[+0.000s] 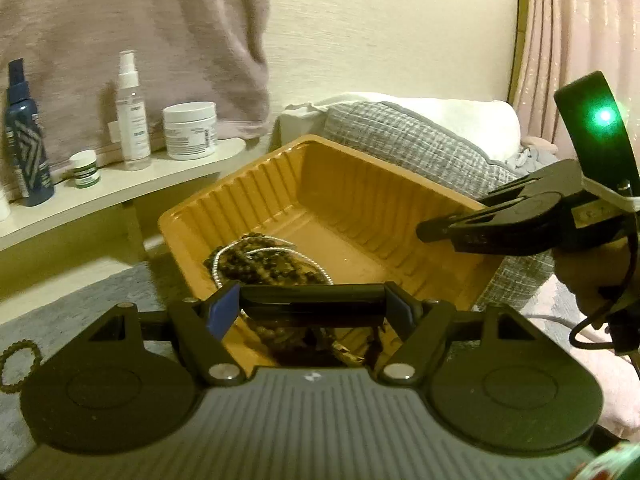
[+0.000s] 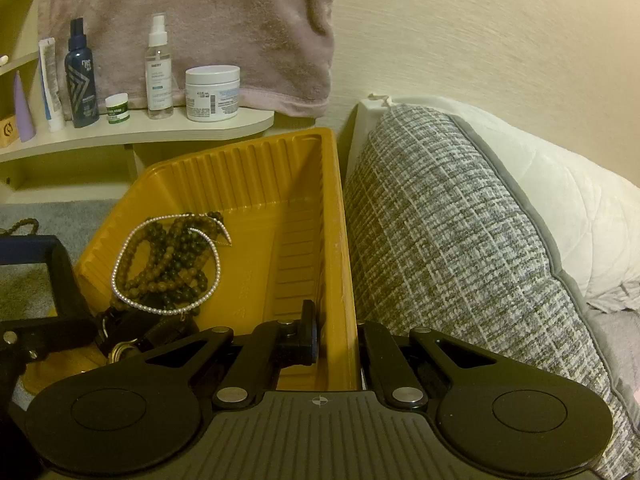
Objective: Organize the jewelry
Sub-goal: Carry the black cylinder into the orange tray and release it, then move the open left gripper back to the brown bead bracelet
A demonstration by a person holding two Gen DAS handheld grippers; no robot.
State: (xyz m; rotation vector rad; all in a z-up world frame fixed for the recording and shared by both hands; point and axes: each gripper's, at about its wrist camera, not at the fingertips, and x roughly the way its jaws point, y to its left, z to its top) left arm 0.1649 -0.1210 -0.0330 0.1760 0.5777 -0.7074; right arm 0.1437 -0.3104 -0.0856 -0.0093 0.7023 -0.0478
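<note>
An orange plastic tray [image 1: 352, 184] stands on a grey cloth, and it also shows in the right wrist view [image 2: 256, 176]. In it lie dark bead strings [image 2: 168, 268] and a white pearl necklace [image 2: 132, 248], also seen in the left wrist view [image 1: 256, 256]. My left gripper [image 1: 312, 304] is over the tray's near rim, holding a black bar-shaped thing [image 1: 312, 300] with dark jewelry hanging under it. My right gripper [image 2: 340, 340] grips the tray's right wall, one finger inside and one outside; it also shows in the left wrist view [image 1: 436, 232].
A bead bracelet [image 1: 20, 364] lies on the grey cloth left of the tray. A shelf [image 2: 140, 132] behind holds bottles and jars. A grey woven cushion [image 2: 460, 240] presses against the tray's right side, with a white pillow behind.
</note>
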